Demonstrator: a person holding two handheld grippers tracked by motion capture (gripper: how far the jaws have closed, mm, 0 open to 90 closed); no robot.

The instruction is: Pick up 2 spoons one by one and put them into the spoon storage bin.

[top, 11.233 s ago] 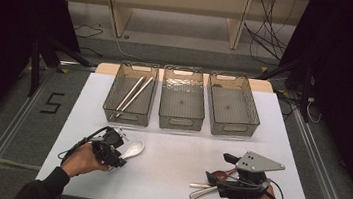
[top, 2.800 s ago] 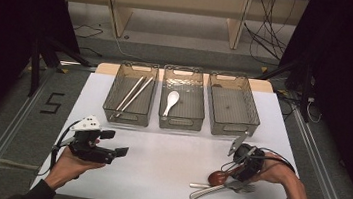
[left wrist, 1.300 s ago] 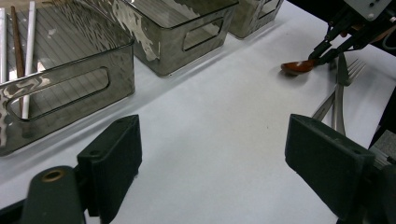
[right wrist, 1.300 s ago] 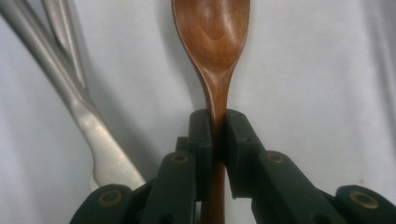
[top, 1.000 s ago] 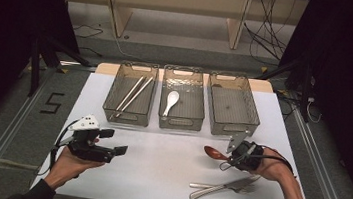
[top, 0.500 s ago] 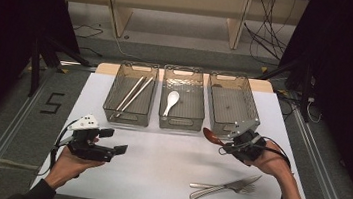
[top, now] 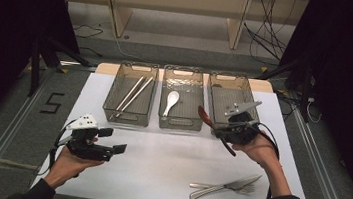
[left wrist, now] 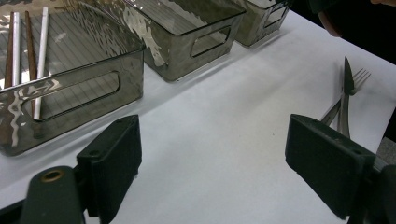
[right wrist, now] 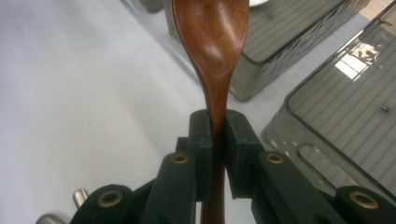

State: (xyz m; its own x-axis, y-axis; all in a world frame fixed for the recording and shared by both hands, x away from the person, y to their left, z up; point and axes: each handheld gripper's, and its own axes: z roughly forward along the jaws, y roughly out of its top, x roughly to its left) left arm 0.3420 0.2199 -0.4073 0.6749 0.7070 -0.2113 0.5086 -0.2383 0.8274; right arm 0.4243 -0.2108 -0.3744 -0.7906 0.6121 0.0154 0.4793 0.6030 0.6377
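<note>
My right gripper (top: 222,131) is shut on the handle of a brown wooden spoon (top: 206,117), held above the table just in front of the right bin (top: 229,104). In the right gripper view the spoon (right wrist: 215,42) stands up between the closed jaws (right wrist: 216,140), its bowl pointing toward the bins. My left gripper (top: 114,141) hovers open over the table's front left, with nothing between its pads (left wrist: 114,158). The middle bin (top: 181,100) holds a white spoon (top: 170,102). The left bin (top: 132,94) holds chopsticks (top: 134,93).
A metal knife and fork (top: 227,186) lie together on the white table (top: 158,158) near its front right; they are also in the left gripper view (left wrist: 346,95). The three smoky plastic bins stand in a row at the table's far edge.
My right gripper lifted the wooden spoon from beside the knife and fork and carried it up toward the bins. The left gripper stayed put after the white spoon went into the middle bin.
</note>
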